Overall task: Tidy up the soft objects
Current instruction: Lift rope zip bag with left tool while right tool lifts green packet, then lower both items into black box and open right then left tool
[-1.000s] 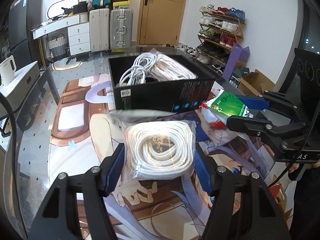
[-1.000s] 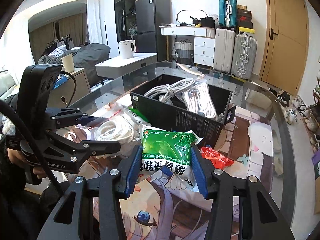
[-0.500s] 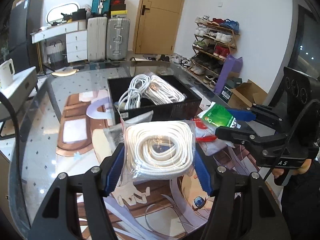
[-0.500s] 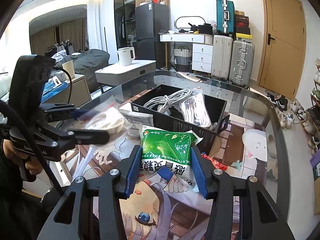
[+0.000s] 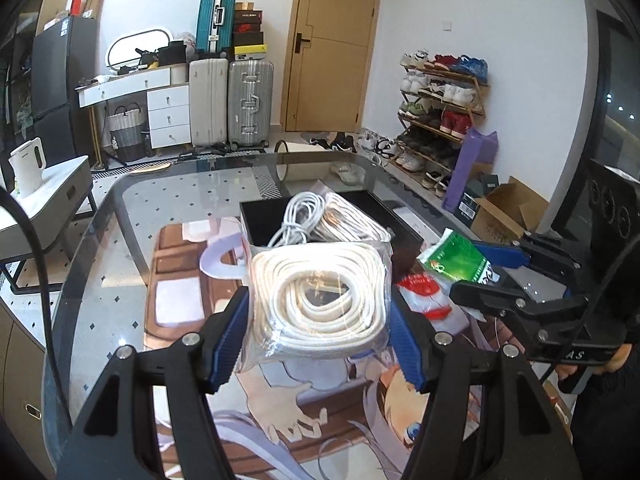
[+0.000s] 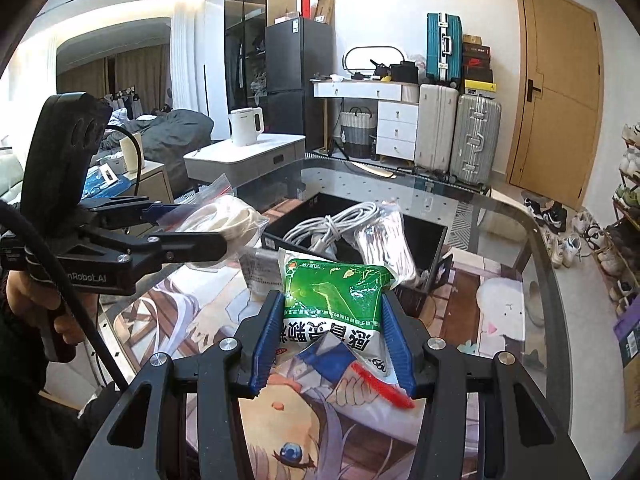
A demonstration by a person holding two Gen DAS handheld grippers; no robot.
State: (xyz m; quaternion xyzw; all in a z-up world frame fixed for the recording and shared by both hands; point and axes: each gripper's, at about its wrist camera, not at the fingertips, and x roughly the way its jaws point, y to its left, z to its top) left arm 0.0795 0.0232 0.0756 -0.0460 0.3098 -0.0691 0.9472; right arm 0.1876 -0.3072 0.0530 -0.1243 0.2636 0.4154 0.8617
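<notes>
My left gripper (image 5: 318,338) is shut on a clear bag of coiled white rope (image 5: 320,300), held up above the printed mat. The same rope bag (image 6: 224,224) shows at the left of the right wrist view, between the left gripper's fingers (image 6: 192,246). My right gripper (image 6: 330,340) is shut on a green and white packet (image 6: 332,300), also lifted off the mat; that green packet (image 5: 456,258) appears at the right of the left wrist view. Beyond both stands a black box (image 6: 434,240) holding white cables (image 6: 332,224) and a bagged rope (image 6: 384,240).
A red and white packet (image 5: 428,296) lies on the mat (image 5: 180,280) right of the rope bag. The glass table's edge (image 6: 536,240) curves round at the far side. Suitcases, a shoe rack and a side table with a kettle stand beyond it.
Both grippers have risen with their loads. The rope bag and the green packet sit higher over the mat, and the black box looks lower and farther off in both views.
</notes>
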